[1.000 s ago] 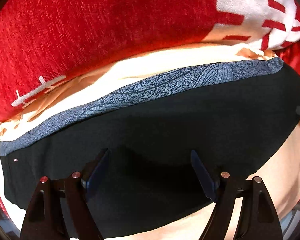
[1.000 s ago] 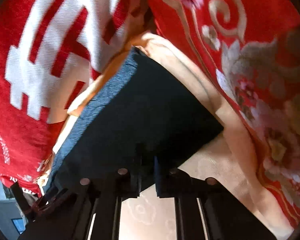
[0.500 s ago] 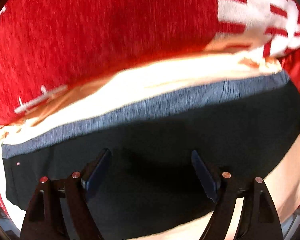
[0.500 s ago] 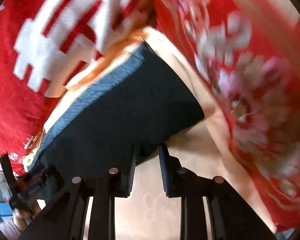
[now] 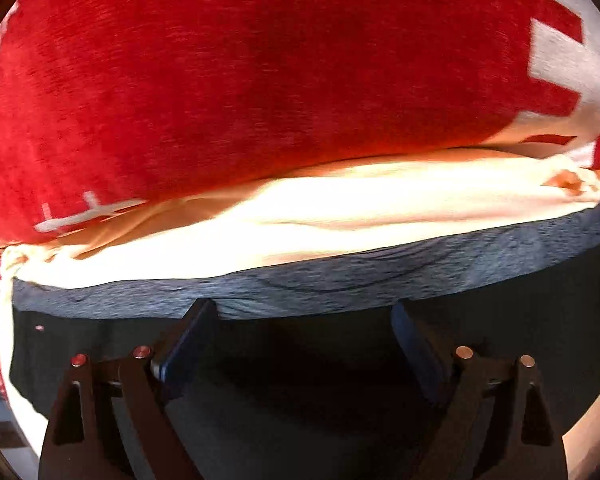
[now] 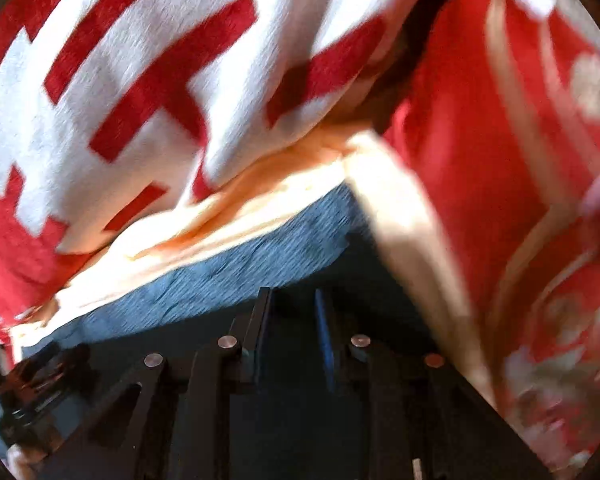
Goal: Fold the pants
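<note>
Hovering over the folded black pants (image 5: 340,360) on the cream sheet (image 5: 340,220), we spread the left gripper (image 5: 304,344) wider above the grey waistband (image 5: 340,284) while the right gripper (image 6: 292,332) narrows, empty, near the corner to regrasp.

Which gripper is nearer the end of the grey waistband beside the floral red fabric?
Right. The right gripper hovers just below that waistband end; the left gripper sits mid-band, its jaws opening.
</note>
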Action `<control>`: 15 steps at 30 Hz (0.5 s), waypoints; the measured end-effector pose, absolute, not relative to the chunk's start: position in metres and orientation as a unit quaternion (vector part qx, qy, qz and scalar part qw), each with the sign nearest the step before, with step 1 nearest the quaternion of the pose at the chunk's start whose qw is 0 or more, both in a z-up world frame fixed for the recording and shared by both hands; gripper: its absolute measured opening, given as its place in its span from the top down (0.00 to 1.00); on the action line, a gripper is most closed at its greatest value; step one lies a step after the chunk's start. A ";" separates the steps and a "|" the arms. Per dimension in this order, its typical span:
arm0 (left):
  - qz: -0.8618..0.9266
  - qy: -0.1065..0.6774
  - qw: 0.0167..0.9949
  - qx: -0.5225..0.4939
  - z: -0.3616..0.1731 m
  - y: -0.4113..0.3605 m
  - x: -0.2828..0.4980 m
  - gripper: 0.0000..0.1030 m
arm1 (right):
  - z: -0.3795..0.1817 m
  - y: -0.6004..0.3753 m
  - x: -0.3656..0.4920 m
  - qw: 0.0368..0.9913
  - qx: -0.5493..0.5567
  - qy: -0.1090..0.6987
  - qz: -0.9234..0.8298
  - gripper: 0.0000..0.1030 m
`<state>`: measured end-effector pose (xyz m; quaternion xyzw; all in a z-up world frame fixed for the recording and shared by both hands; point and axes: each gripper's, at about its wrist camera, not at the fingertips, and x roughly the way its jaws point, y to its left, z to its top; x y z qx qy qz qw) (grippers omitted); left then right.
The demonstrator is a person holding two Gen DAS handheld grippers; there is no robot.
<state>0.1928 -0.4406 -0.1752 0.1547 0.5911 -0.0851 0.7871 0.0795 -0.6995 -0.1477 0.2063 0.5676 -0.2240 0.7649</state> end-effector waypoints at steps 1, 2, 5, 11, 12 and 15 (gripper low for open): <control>-0.079 0.593 0.786 0.157 -0.172 -0.433 0.193 0.12 | -0.144 -0.703 0.080 0.762 0.217 0.567 -0.227 0.79; -0.076 0.594 0.785 0.158 -0.170 -0.427 0.191 0.12 | -0.142 -0.704 0.079 0.758 0.227 0.568 -0.224 0.75; -0.070 0.598 0.783 0.157 -0.160 -0.404 0.185 0.12 | -0.130 -0.701 0.066 0.754 0.262 0.570 -0.194 0.73; -0.053 0.616 0.772 0.146 -0.155 -0.346 0.155 0.12 | -0.131 -0.639 0.026 0.716 0.346 0.595 -0.117 0.67; -0.054 0.620 0.770 0.143 -0.155 -0.338 0.152 0.12 | -0.133 -0.621 0.020 0.712 0.352 0.599 -0.104 0.67; -0.059 0.625 0.766 0.139 -0.158 -0.315 0.141 0.12 | -0.139 -0.569 0.014 0.697 0.365 0.614 -0.072 0.66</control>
